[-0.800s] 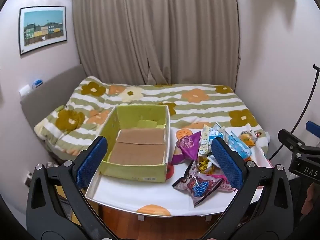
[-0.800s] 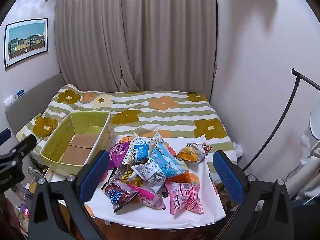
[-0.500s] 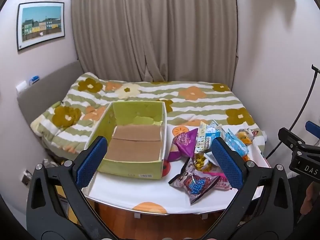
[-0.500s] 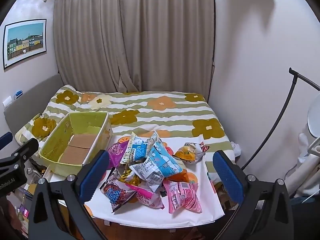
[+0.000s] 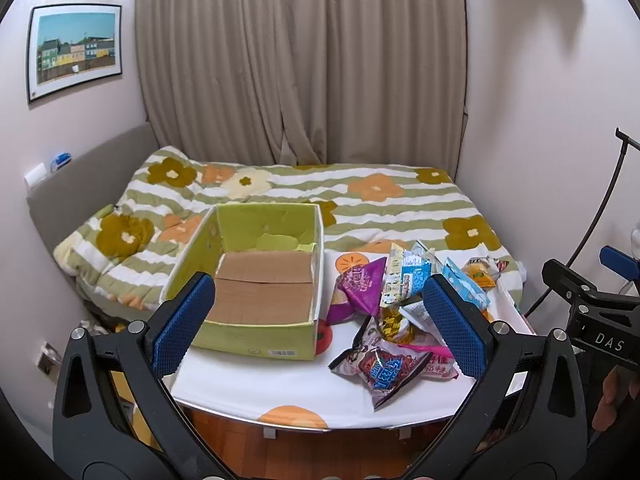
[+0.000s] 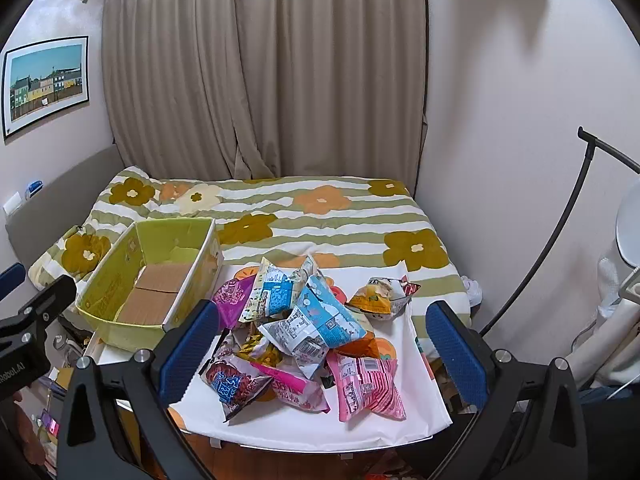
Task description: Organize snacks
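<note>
A green cardboard box [image 5: 248,280] sits at the left edge of the white table [image 5: 256,384], open at the top, its walls glossy lime inside and its floor two flat brown corrugated flaps; nothing lies in it. A barcode label shows on its near wall. The tabletop is smooth cloth or film printed with round orange fruit.

Just right of the box, toward the right edge, a loose heap of snack packets [image 6: 304,332] lies piled on one another: crinkled foil pillow bags with crimped ends. A purple bag [image 5: 360,284] is nearest the box, a blue-and-white one [image 6: 316,320] rides on top, a pink striped one [image 6: 366,380] lies at the near right, a dark bag with blue lettering [image 5: 380,368] at the near edge, and an orange-yellow puffy one [image 6: 380,296] at the far right.

Beyond the table is a bed with a quilted, striped flower-print cover [image 5: 360,204] and pleated beige curtains [image 5: 300,60].

The left gripper [image 5: 318,320] hangs above the near edge with its jaws spread wide, holding nothing; its blue pads [image 5: 182,320] are rubbery and dimpled. The right gripper [image 6: 320,344] is likewise spread wide and empty, over the heap.
</note>
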Tool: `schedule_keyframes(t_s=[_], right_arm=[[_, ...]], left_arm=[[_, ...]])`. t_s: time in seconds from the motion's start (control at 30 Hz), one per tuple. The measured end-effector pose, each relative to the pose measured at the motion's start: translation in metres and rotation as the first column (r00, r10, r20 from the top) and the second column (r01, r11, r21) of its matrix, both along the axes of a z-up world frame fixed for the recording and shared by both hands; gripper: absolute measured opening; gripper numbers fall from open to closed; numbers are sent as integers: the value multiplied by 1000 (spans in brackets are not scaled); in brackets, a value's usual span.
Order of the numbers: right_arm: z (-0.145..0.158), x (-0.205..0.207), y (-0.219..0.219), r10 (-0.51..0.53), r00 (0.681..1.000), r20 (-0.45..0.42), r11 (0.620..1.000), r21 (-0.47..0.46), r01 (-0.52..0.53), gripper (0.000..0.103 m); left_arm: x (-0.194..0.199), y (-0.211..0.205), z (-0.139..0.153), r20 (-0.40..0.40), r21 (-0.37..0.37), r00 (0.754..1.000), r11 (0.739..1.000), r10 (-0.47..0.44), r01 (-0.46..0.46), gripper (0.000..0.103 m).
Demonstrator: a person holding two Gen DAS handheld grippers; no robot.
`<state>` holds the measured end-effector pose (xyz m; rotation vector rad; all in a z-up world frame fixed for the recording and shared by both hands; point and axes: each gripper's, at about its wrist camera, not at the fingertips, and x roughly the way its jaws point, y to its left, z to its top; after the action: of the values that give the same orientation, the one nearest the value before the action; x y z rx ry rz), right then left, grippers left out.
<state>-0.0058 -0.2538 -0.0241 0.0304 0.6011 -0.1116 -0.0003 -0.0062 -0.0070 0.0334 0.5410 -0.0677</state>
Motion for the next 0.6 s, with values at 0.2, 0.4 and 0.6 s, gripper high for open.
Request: schedule_keyframes(t_s=[0.2,0.4,0.6], right_arm=[[-1,1,0,-4,1000,1,1000,-2,4,103],[-1,1,0,-4,1000,2,1000,-3,4,103],[-2,2,1,-5,1000,1,1000,-2,5,103]], left_arm=[[0,0,-1,2,8,1000,1000,1,-1,103],[2,0,-1,5,4,1000,1000,0,0,103],[4,-1,0,7,6,1000,1000,-4,4,103]])
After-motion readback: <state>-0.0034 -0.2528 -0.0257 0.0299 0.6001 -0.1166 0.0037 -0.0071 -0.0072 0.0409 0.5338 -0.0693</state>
